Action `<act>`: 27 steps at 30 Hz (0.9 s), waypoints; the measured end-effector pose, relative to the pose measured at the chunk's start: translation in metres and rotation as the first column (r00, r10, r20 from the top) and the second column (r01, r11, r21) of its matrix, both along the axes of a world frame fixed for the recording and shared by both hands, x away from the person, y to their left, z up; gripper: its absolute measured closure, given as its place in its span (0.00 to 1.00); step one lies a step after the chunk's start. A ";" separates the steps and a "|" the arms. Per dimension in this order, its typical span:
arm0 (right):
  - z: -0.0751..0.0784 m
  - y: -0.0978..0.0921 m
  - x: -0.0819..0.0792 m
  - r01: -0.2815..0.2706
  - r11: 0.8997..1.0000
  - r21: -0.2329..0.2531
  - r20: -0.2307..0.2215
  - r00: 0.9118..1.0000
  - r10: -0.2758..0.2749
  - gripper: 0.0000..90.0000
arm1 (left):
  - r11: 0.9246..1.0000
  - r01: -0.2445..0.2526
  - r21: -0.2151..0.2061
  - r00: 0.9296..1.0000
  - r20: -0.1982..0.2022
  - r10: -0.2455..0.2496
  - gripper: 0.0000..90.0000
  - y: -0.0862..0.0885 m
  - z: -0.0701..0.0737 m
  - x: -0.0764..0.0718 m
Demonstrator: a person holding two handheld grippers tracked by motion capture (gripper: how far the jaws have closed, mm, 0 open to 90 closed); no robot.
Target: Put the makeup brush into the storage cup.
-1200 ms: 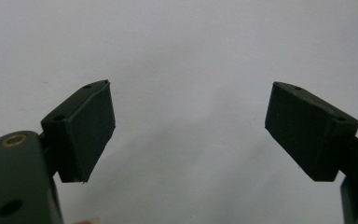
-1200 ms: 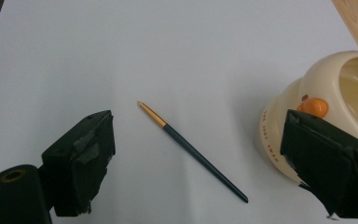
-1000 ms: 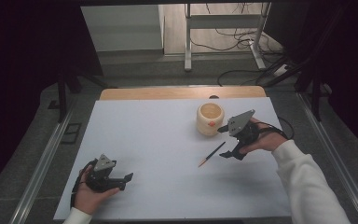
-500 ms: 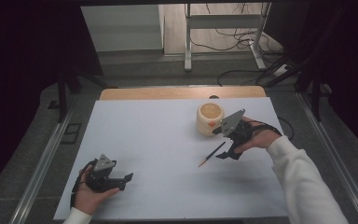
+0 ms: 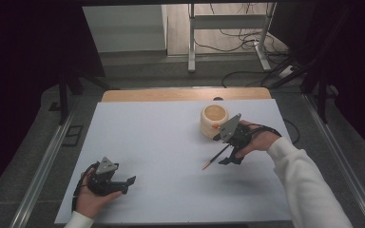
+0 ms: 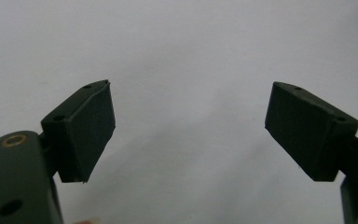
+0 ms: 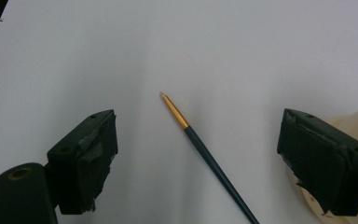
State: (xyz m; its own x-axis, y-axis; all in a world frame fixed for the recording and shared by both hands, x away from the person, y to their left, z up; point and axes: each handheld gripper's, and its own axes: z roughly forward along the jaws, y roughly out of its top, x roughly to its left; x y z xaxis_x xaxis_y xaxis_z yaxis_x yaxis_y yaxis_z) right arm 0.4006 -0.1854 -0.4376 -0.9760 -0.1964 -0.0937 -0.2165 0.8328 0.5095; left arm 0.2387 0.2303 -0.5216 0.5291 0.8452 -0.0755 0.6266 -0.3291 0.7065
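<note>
The right tool (image 5: 229,154) hangs just above a thin dark paintbrush (image 5: 216,157) that lies flat on the white bench (image 5: 171,142) right of centre, its jaws spread wide and empty, and in the right gripper view the paintbrush (image 7: 205,151) runs up between them with its gold ferrule and pale tip pointing away from the tool. A cream pot (image 5: 214,119) stands just beyond the brush on the far side, close to that hand. The left tool (image 5: 123,185) rests in the person's hand at the near left of the bench, well apart from the brush, its jaws likewise released with nothing between them.
</note>
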 end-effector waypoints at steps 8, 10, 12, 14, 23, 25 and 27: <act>-0.002 0.006 0.000 -0.024 1.000 -0.011 -0.005 1.000 0.024 0.14 | 1.000 0.000 -0.001 1.000 0.001 0.000 0.18 0.000 0.000 0.000; -0.002 0.006 0.000 -0.028 1.000 -0.013 -0.004 1.000 0.028 0.15 | 1.000 0.000 -0.001 1.000 0.002 0.000 0.18 0.000 0.000 0.000; -0.002 0.007 0.000 -0.036 0.999 -0.019 -0.003 0.999 0.036 0.16 | 1.000 0.000 -0.002 1.000 0.003 0.000 0.18 0.000 0.000 0.000; -0.004 0.007 0.000 -0.048 0.998 -0.028 -0.003 0.999 0.047 0.16 | 1.000 -0.001 -0.002 1.000 0.003 0.001 0.18 0.000 0.000 0.000; -0.011 0.012 0.001 -0.065 0.995 -0.070 -0.014 0.998 0.064 0.18 | 1.000 0.002 0.000 1.000 0.003 -0.002 0.18 0.000 0.000 0.000; -0.013 0.014 0.001 -0.071 0.995 -0.075 -0.025 0.997 0.069 0.18 | 1.000 0.002 0.000 1.000 0.003 -0.002 0.18 0.000 0.000 0.000; -0.014 0.015 0.001 -0.075 0.994 -0.075 -0.029 0.997 0.073 0.18 | 1.000 0.002 0.000 1.000 0.003 -0.002 0.18 0.000 0.000 0.000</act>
